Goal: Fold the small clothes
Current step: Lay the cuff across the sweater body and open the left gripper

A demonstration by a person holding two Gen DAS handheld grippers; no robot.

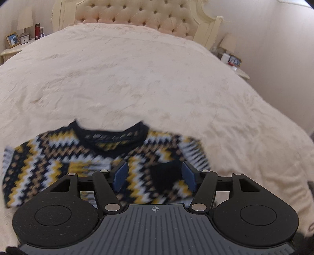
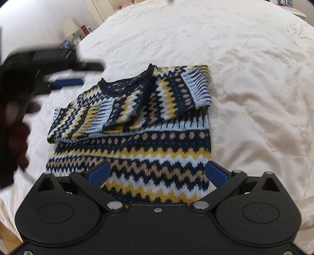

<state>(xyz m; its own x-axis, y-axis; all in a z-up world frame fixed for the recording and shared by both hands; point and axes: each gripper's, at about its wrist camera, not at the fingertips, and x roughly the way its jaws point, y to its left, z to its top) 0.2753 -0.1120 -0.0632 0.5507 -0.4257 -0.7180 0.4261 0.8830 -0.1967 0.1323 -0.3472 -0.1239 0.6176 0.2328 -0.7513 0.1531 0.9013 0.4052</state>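
Note:
A small knitted sweater point(image 2: 137, 125) with navy, yellow, tan and white zigzags lies on the cream bed, both sleeves folded in over the chest. In the left wrist view the sweater point(image 1: 94, 157) is blurred, collar away from me. My left gripper point(image 1: 154, 176) is open above its chest, holding nothing; it also shows blurred at the left of the right wrist view point(image 2: 66, 78). My right gripper point(image 2: 157, 172) is open over the sweater's hem, empty.
The cream bedspread point(image 1: 157, 78) stretches to a tufted headboard point(image 1: 137, 17). Nightstands with lamps and small items stand at the far left point(image 1: 21, 39) and far right point(image 1: 231, 56).

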